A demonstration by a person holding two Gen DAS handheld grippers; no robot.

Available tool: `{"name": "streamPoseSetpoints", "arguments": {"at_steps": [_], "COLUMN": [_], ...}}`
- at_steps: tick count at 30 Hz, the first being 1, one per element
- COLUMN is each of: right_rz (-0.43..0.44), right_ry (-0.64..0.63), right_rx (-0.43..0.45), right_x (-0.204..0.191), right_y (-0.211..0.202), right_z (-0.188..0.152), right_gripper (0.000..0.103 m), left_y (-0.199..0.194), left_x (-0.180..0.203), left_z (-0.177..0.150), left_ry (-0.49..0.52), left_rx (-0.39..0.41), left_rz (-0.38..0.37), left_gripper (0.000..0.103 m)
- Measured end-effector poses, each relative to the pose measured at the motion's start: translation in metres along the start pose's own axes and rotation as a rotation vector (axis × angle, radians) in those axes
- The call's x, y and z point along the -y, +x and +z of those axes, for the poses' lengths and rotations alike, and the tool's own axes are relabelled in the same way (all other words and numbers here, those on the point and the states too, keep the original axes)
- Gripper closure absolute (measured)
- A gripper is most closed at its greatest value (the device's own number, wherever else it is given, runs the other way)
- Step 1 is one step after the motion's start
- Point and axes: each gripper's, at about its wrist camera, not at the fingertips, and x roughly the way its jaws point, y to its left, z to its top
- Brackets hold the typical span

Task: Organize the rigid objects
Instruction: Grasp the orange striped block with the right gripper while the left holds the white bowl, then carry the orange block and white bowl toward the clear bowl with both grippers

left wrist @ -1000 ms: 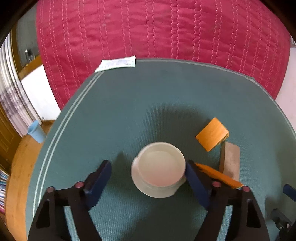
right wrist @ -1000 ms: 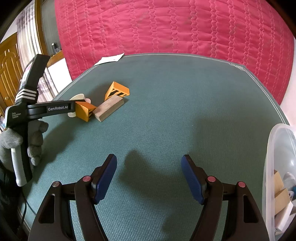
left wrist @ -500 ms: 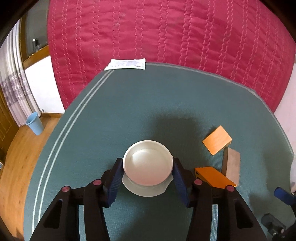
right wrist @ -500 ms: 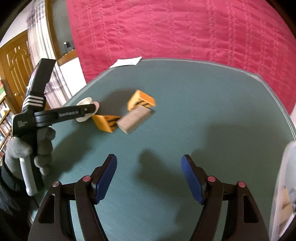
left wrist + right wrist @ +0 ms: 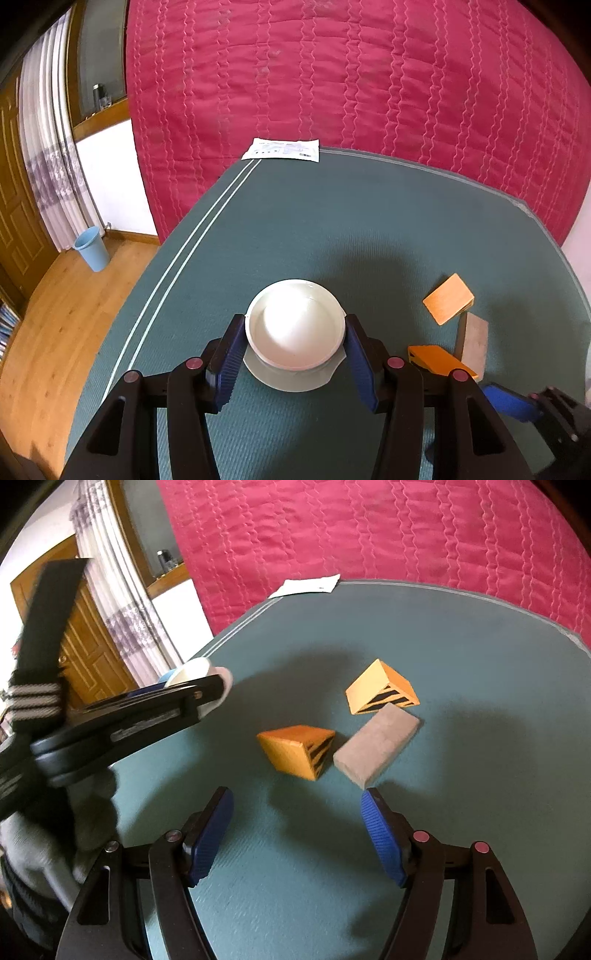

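While the left tongs clamp a white bowl by its rim over the green tabletop, the right tongs hang open near two orange wedges and a grey block; the bowl looks stiff, slippery, breakable.

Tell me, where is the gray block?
In the right wrist view, the gray block lies on the green mat, right of center, beside two orange wedges.

3 blocks crowd mat ahead; beyond, open.
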Motion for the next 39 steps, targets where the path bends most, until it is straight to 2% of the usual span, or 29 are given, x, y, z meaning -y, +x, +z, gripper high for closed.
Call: {"name": "streamPoseSetpoints", "arguments": {"at_steps": [9,13,14,17,25,33,39], "right_rz": [-0.054,-0.138,-0.141,-0.134,-0.100,-0.085,-0.088], "right_ry": [-0.034,-0.073,-0.076,-0.088,-0.110,-0.053,-0.039], "right_rx": [0.005,0.008,0.008,0.006,0.009,0.042,0.063], "right_x": [-0.011,-0.017,-0.017,-0.017,-0.009,0.013,0.016], "right_y": [0.021,0.025,0.025,0.022,-0.005,-0.041,-0.054], "right_z": [0.019,0.021,0.021,0.019,-0.006,-0.027,-0.033], "right_gripper": [0.035,0.054,0.060,0.071,0.071,0.071,0.071], "left_y": [0.001,0.002,0.002,0.001,0.002,-0.001,-0.005], "left_x": [-0.005,-0.008,-0.008,-0.006,-0.002,0.010,0.020], "left_z": [0.001,0.001,0.001,0.000,-0.003,-0.008,-0.012], "left_ry": [-0.026,-0.042,-0.042,-0.038,-0.024,0.018,0.049], "left_rx": [-0.018,-0.027,-0.028,-0.027,-0.032,-0.026,-0.021], "left_rz": [-0.009,-0.021,-0.021,-0.022,-0.019,-0.024,-0.027], "left_gripper": [0.048,0.048,0.048,0.048,0.048,0.048,0.048]}}
